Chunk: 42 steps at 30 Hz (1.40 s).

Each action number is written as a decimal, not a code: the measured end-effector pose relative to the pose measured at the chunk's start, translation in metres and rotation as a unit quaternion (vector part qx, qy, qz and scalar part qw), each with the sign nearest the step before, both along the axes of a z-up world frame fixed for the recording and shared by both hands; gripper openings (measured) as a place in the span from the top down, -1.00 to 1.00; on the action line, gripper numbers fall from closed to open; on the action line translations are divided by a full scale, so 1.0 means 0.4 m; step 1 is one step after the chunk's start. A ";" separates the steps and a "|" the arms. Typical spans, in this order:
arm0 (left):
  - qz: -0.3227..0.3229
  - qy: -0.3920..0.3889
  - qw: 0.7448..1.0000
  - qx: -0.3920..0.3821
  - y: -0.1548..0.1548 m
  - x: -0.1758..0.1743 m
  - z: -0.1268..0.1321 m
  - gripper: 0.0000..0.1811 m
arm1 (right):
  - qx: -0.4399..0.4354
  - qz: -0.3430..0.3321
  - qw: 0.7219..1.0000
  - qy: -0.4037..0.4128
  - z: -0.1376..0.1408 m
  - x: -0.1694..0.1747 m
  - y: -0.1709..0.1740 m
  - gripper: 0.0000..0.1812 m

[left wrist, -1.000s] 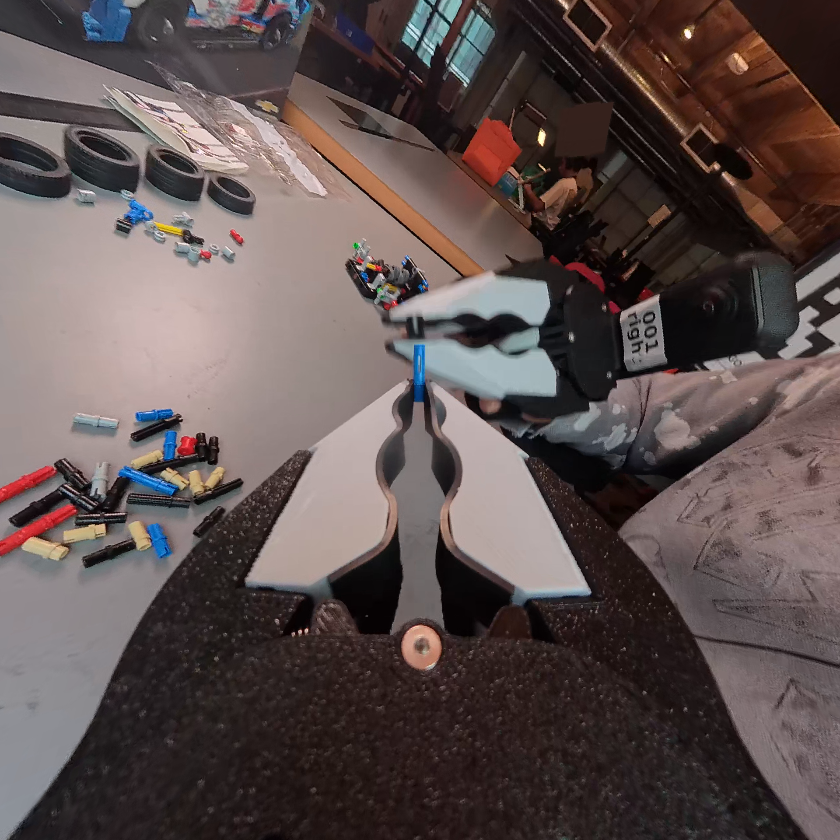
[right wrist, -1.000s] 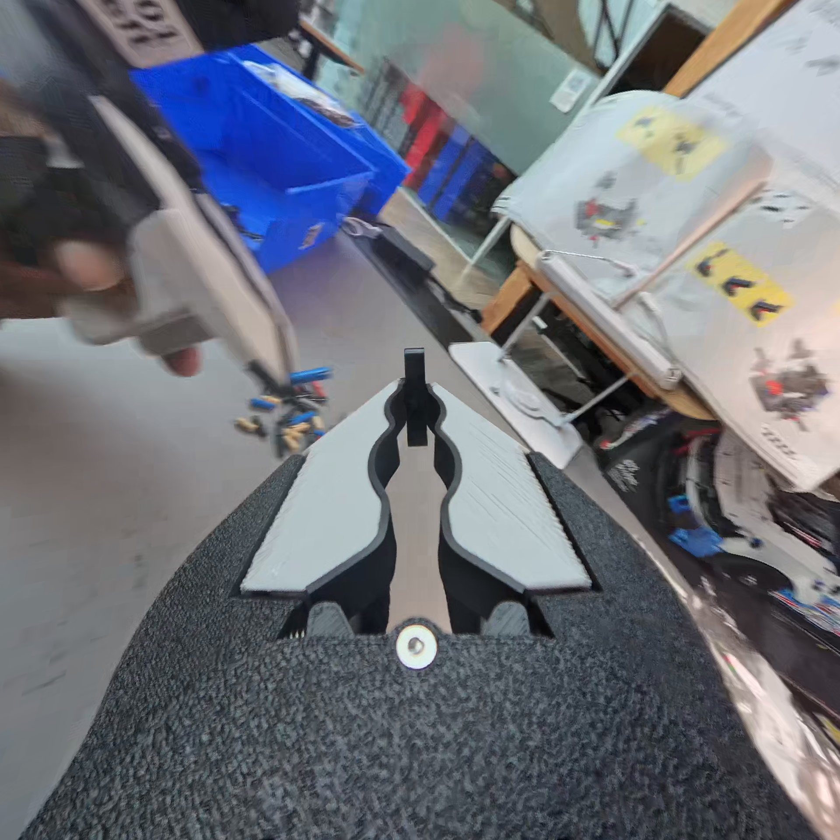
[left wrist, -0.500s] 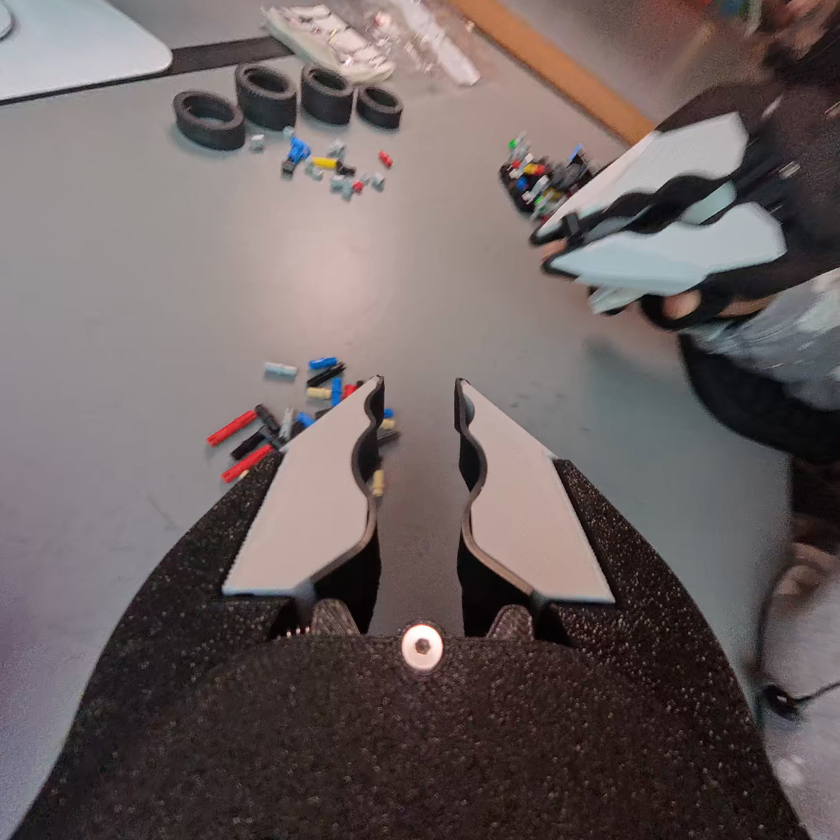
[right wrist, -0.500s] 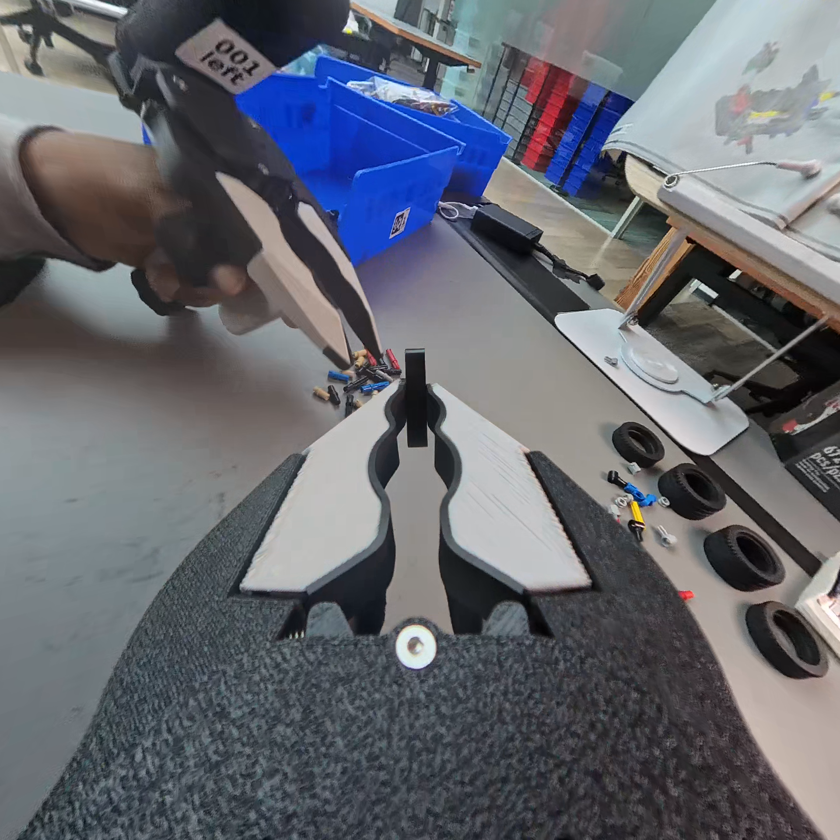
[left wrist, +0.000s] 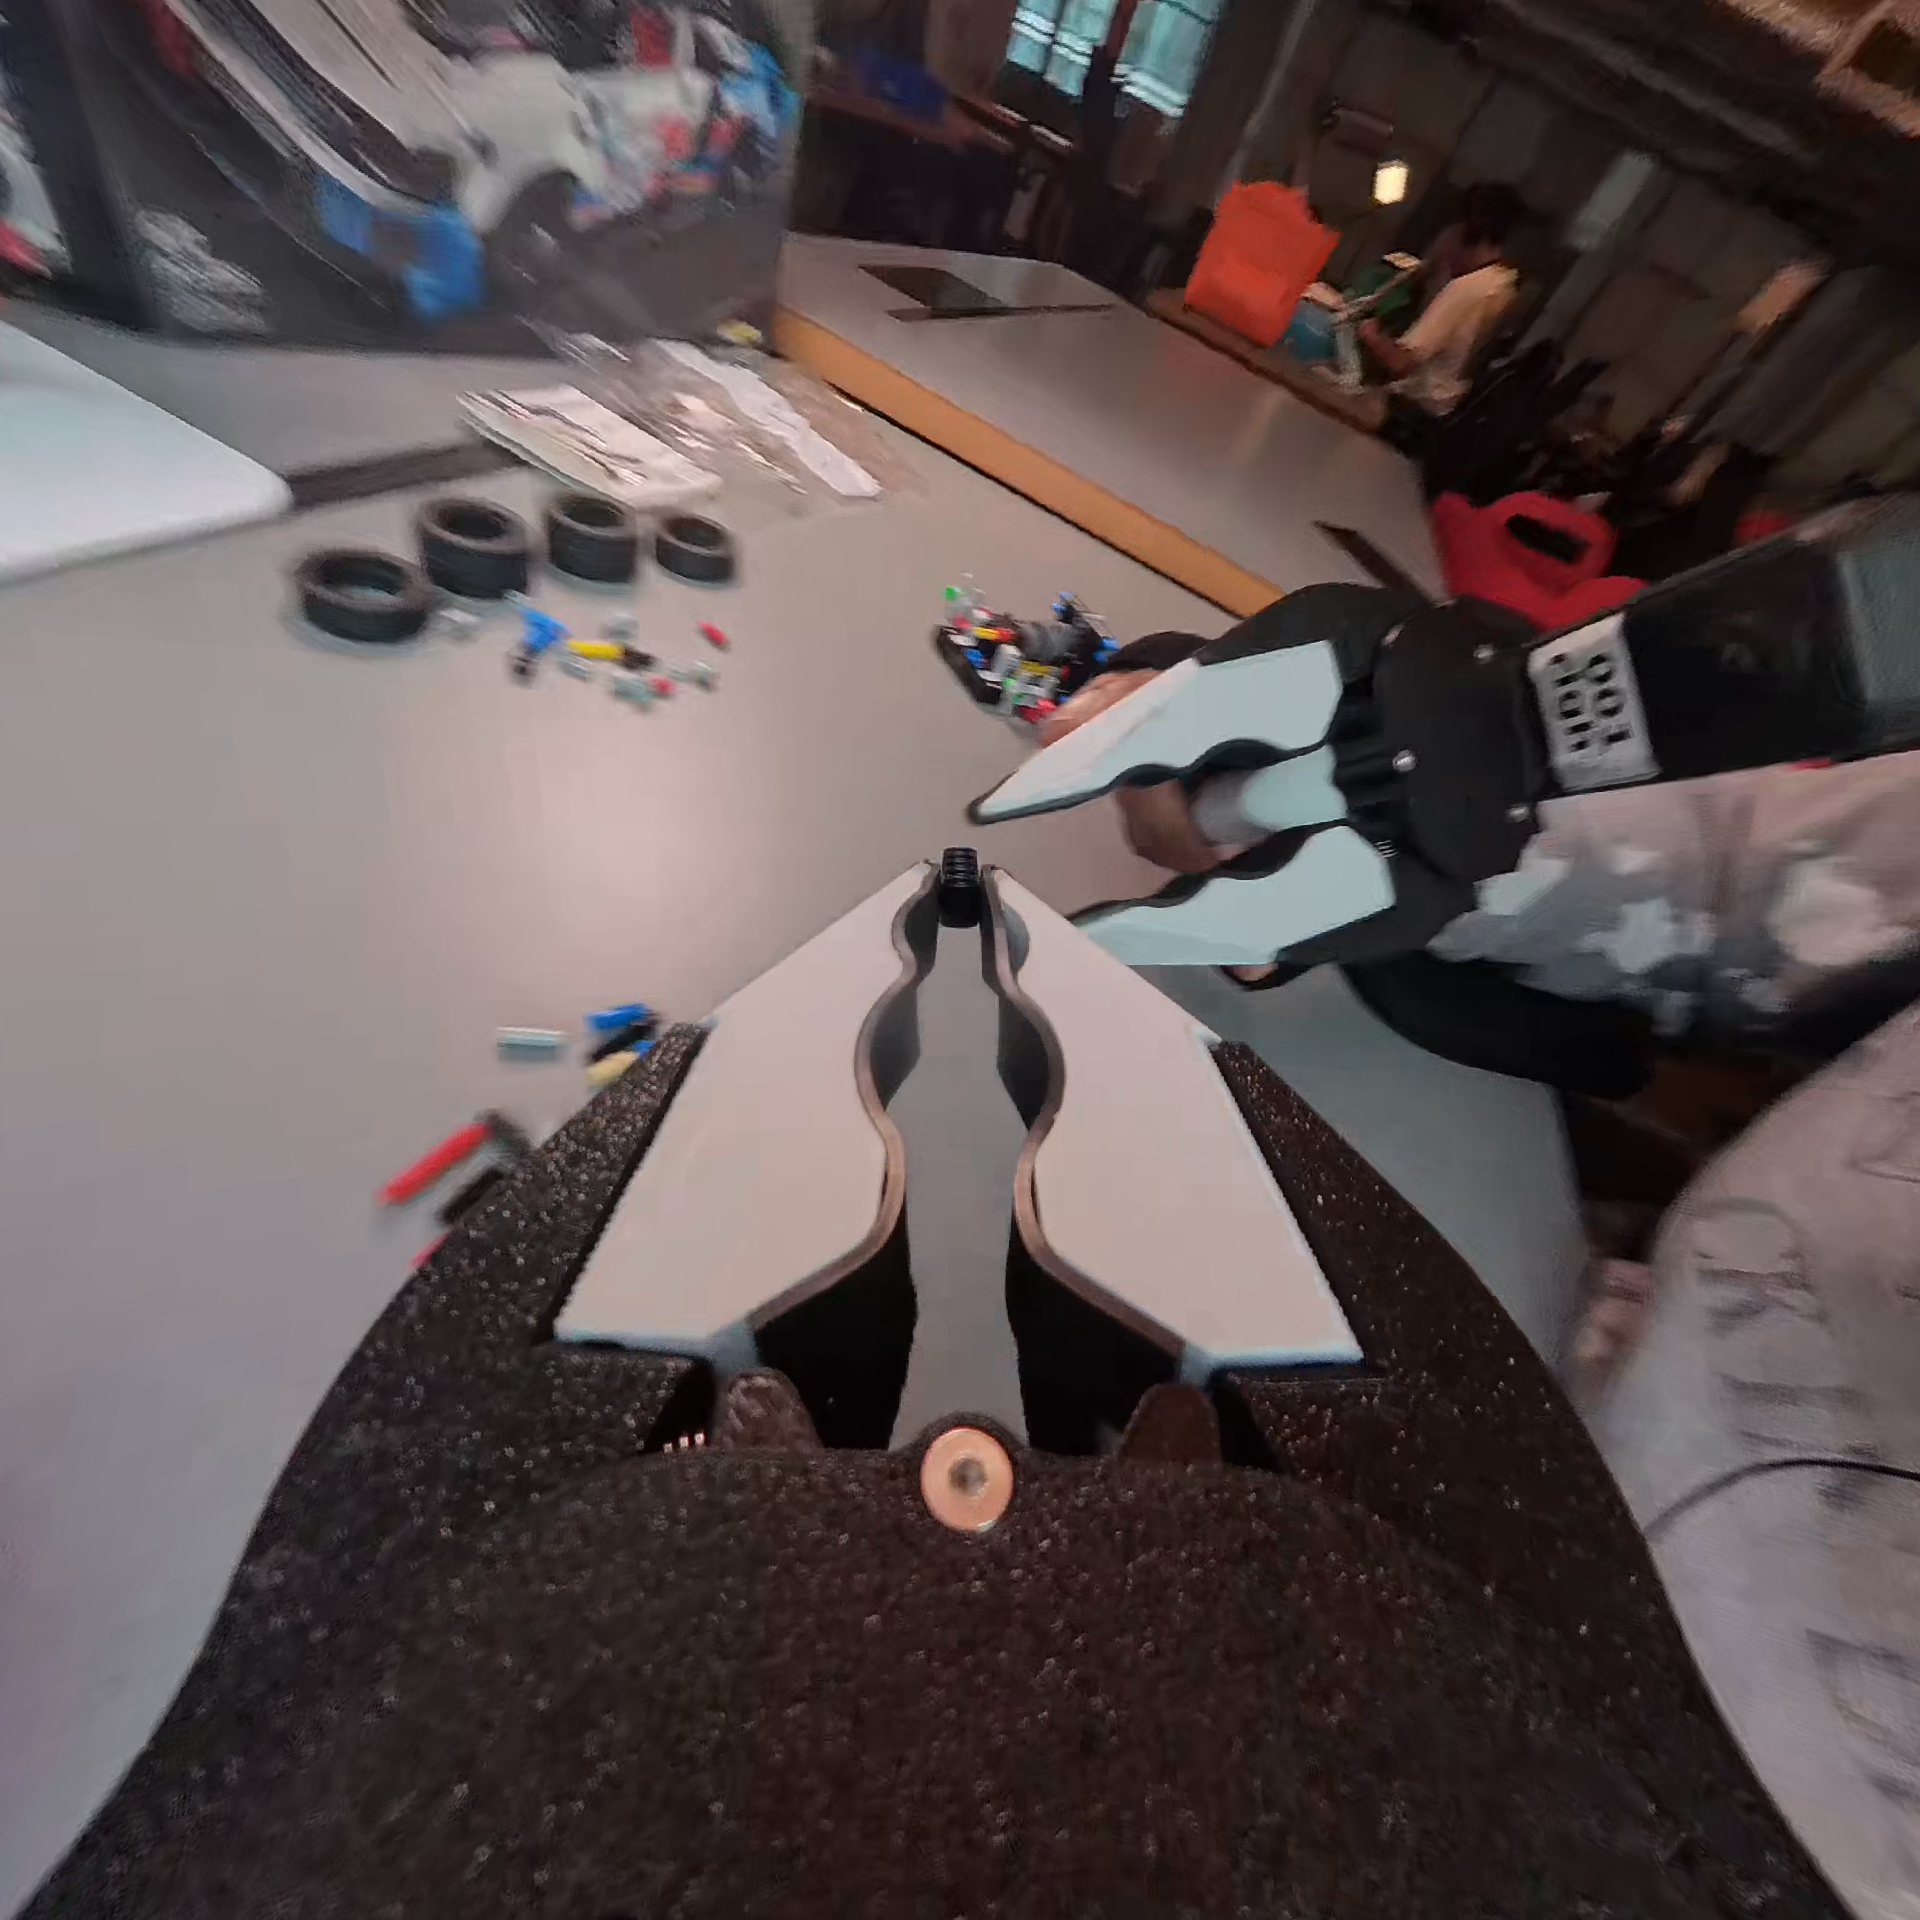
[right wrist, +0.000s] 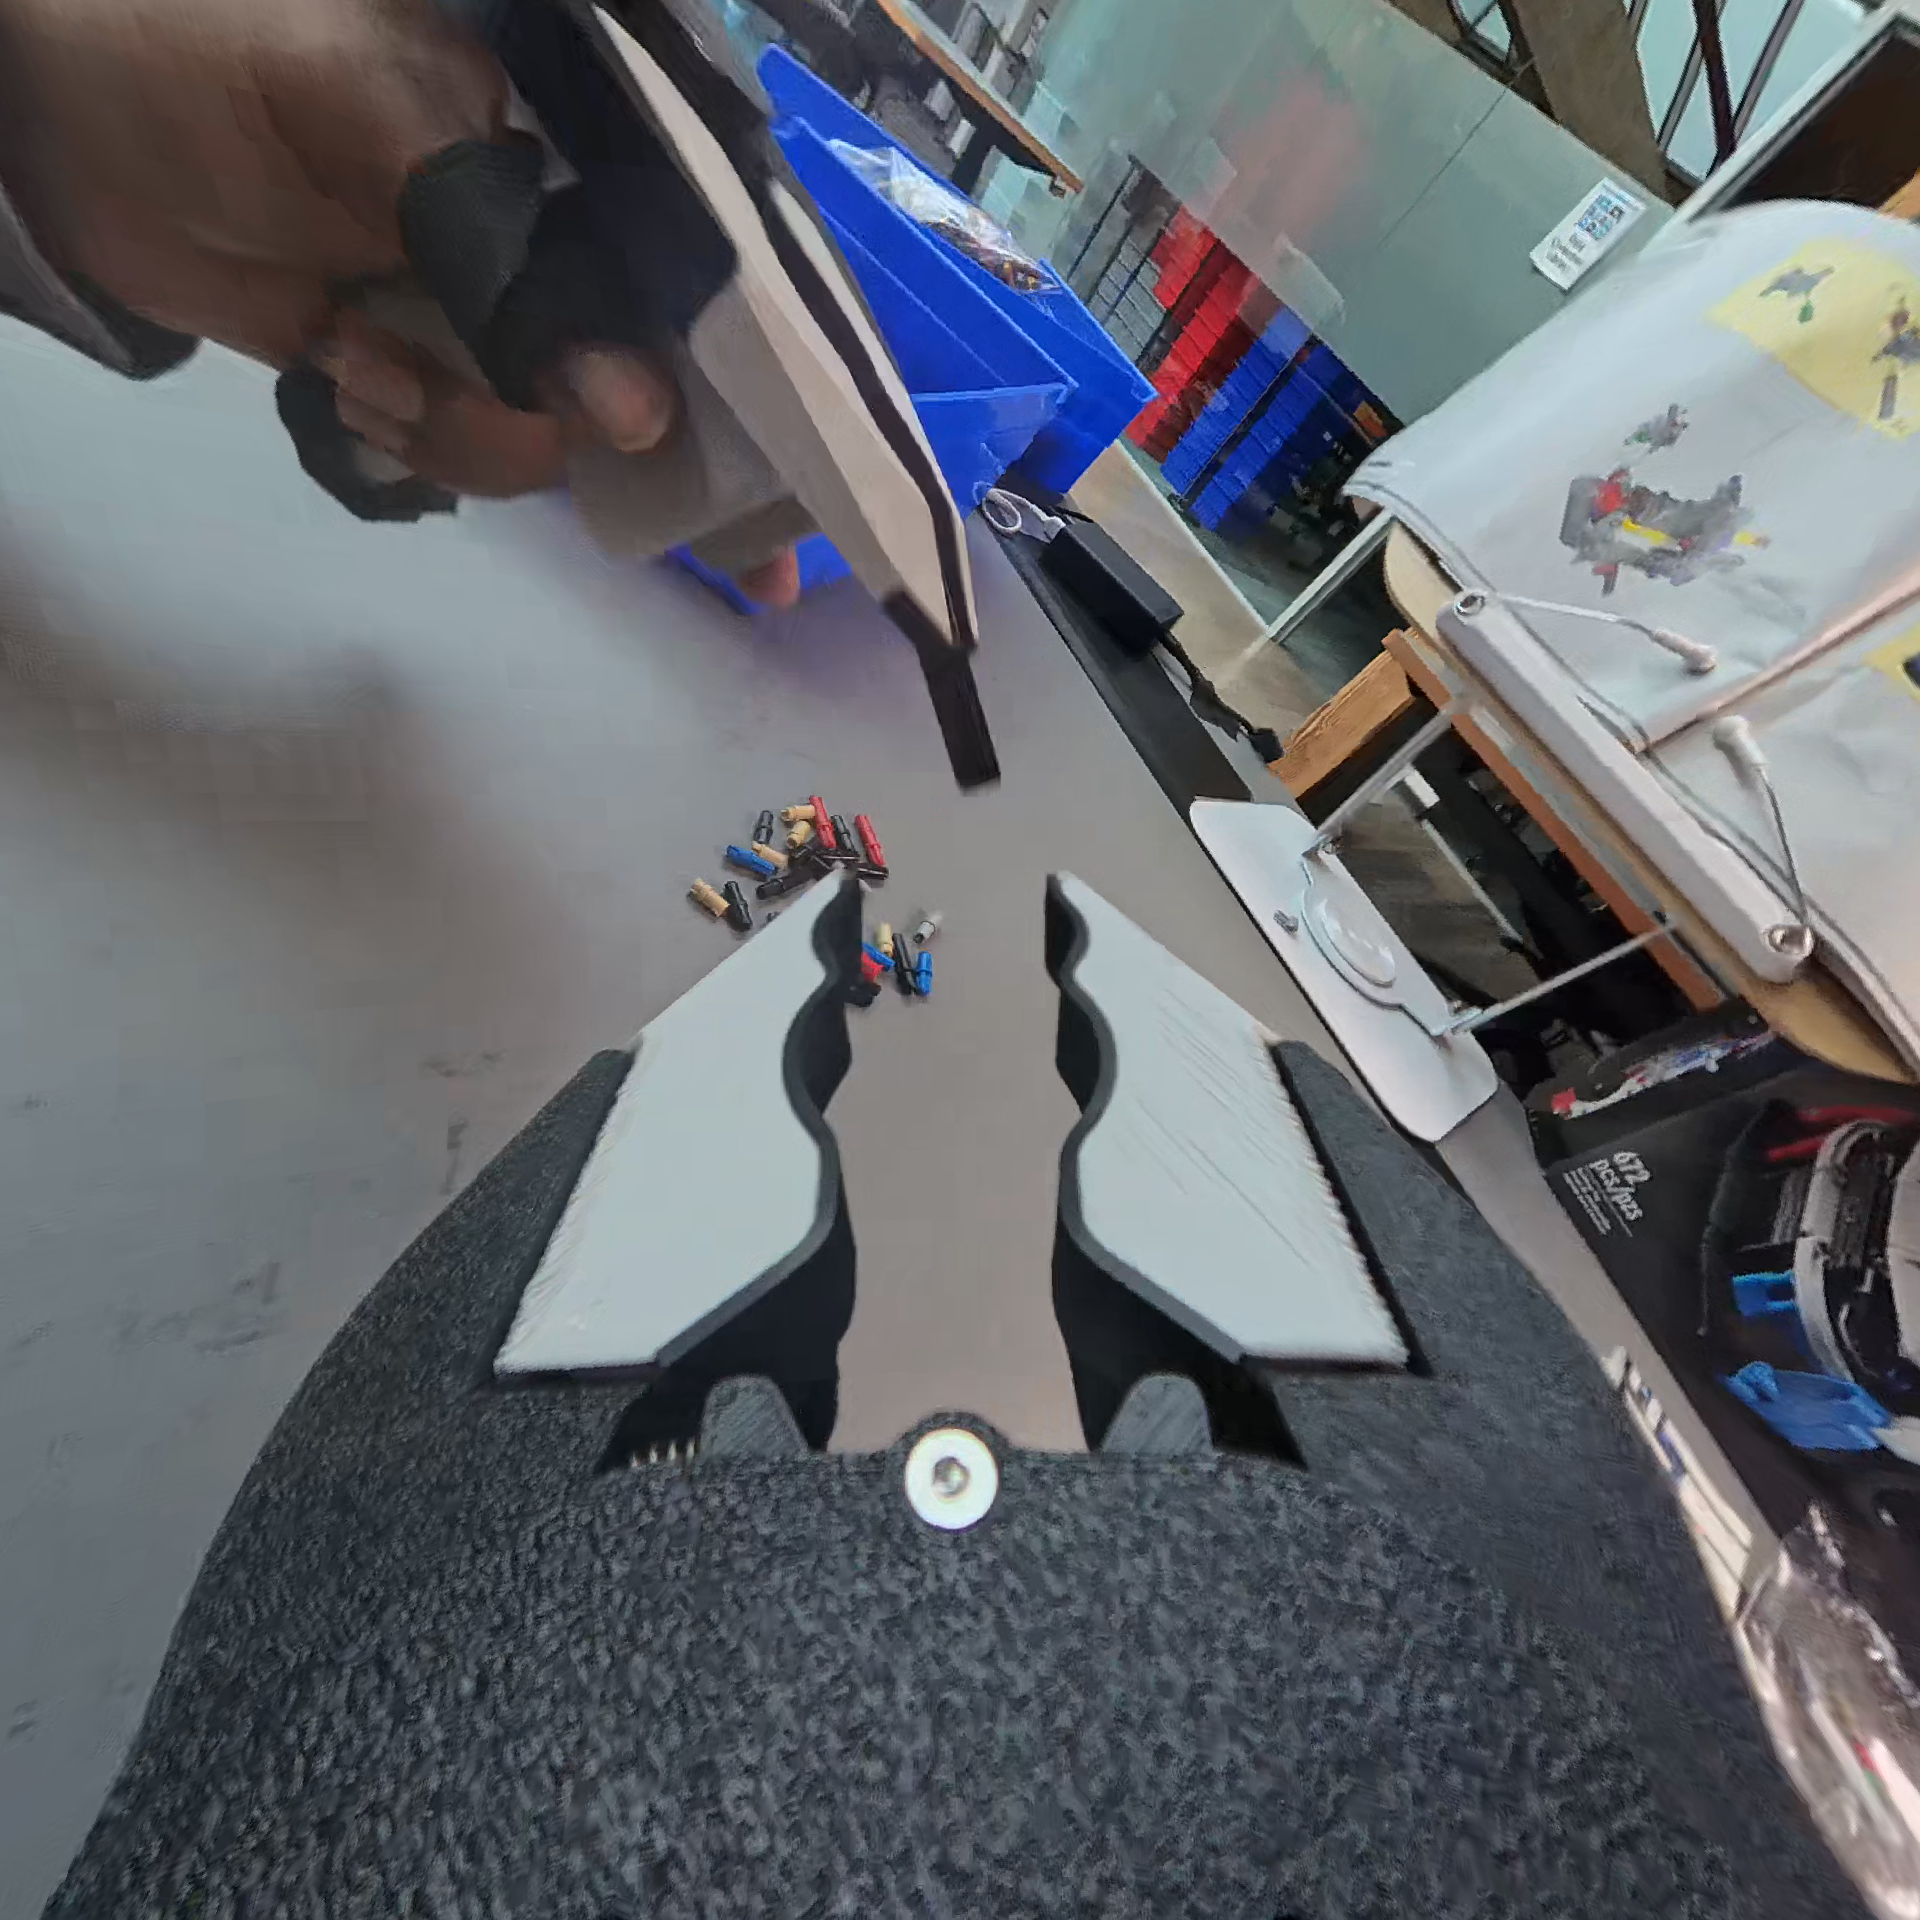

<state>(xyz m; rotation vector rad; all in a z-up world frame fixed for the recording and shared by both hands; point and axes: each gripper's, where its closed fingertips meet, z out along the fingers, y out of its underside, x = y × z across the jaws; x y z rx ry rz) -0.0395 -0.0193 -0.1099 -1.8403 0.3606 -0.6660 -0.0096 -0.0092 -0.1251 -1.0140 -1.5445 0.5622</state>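
Black pin pinched in left tool, loose pins below

The black pin has passed from the right gripper, now spread empty, to the left gripper, now clamped.

The left gripper pinches a small black ribbed pin by its tips, above the grey table. The right gripper stands spread and holds nothing, over loose pins.
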 end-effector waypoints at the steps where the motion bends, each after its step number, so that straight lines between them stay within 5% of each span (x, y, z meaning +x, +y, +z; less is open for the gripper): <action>1: 0.069 0.071 0.994 0.037 0.010 -0.077 0.025 0.93 | -0.023 -0.014 1.000 0.004 0.011 0.013 0.029 0.55; 3: 0.219 0.225 0.945 0.089 -0.004 -0.271 0.082 0.93 | -0.052 -0.055 0.997 0.001 0.026 0.050 0.105 0.50; 5: 0.327 0.322 0.887 0.041 -0.049 -0.449 0.081 0.92 | -0.068 -0.099 0.993 0.000 0.045 0.097 0.188 0.49; 10: 0.381 0.334 0.858 -0.086 -0.110 -0.599 -0.022 0.92 | -0.091 -0.186 0.978 0.007 0.133 0.241 0.356 0.49; 14: 0.381 0.344 0.852 -0.105 -0.115 -0.615 -0.055 0.90 | -0.127 -0.228 0.964 0.055 0.188 0.342 0.428 0.53; 17: 0.402 0.330 0.849 -0.088 -0.110 -0.626 -0.041 0.57 | -0.139 -0.239 0.958 0.078 0.194 0.367 0.443 0.54; 21: 0.397 0.241 0.885 -0.019 -0.086 -0.585 0.018 0.22 | -0.121 -0.239 0.961 0.071 0.184 0.348 0.436 0.49; 28: 0.351 0.133 0.921 0.104 -0.072 -0.526 0.126 -0.01 | -0.119 -0.219 0.963 0.099 0.183 0.292 0.410 0.39; 35: 0.303 0.078 0.930 0.190 -0.069 -0.474 0.181 0.64 | -0.117 -0.190 0.967 0.120 0.156 0.258 0.382 0.55; 42: 0.288 0.077 0.921 0.249 -0.063 -0.433 0.202 1.00 | -0.144 -0.136 0.974 0.107 0.085 0.206 0.326 0.68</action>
